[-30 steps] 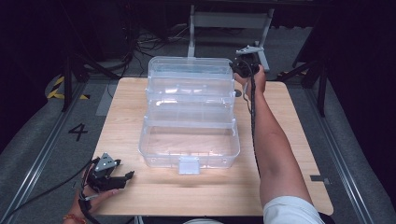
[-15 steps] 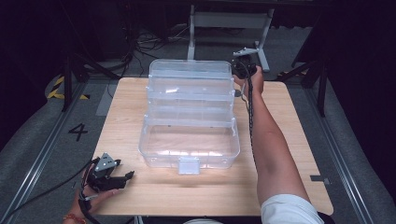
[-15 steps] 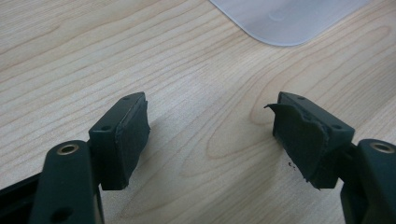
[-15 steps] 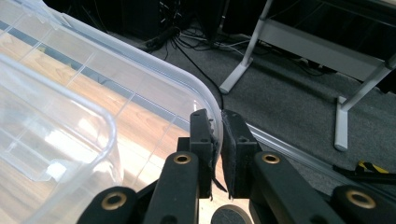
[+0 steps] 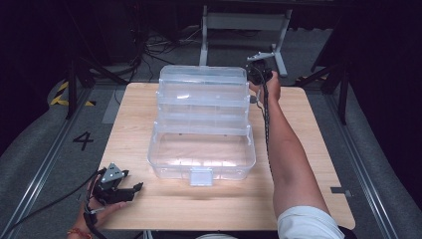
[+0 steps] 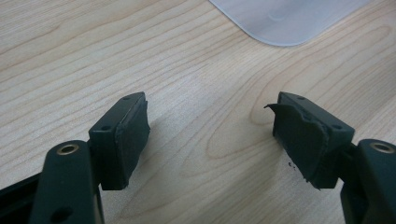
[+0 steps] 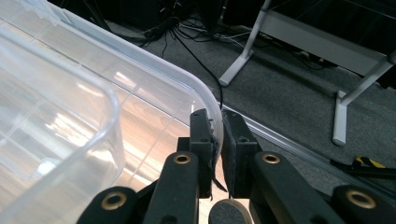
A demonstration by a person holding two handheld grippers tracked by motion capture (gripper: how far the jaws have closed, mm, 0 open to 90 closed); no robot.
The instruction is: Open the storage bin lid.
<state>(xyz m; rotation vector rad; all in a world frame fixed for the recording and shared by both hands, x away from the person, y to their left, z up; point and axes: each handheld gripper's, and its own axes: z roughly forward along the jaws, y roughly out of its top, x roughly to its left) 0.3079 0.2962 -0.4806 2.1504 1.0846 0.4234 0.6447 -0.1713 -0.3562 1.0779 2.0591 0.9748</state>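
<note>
Your right arm stretches long across the worktop (image 5: 149,104), forearm straight from the near right edge up toward the far right corner, wrist bent inward. At its end the right gripper (image 7: 217,122) has its jaws pinched shut on the rounded rim corner of the clear plastic tiered storage box (image 5: 201,124); the right gripper view shows the thin transparent wall caught between the two black pads. In the high view that gripper (image 5: 260,74) sits at the box's far right corner, with its black cable trailing back along your forearm.

Your left hand rests low at the near left corner of the worktop, holding the left gripper (image 5: 130,189) level, pointing right. Its jaws stand apart with nothing between them; the left gripper view shows bare wood grain in the gap (image 6: 210,135), and a rounded corner of the box's base at the top edge.

There is one box and there are two grippers. The box is see-through and colourless, opened out in stepped tiers that rise toward the far edge, with a small flat latch tab at the middle of its near wall. It sits in the middle of the light wooden worktop, well apart from the left gripper.
</note>
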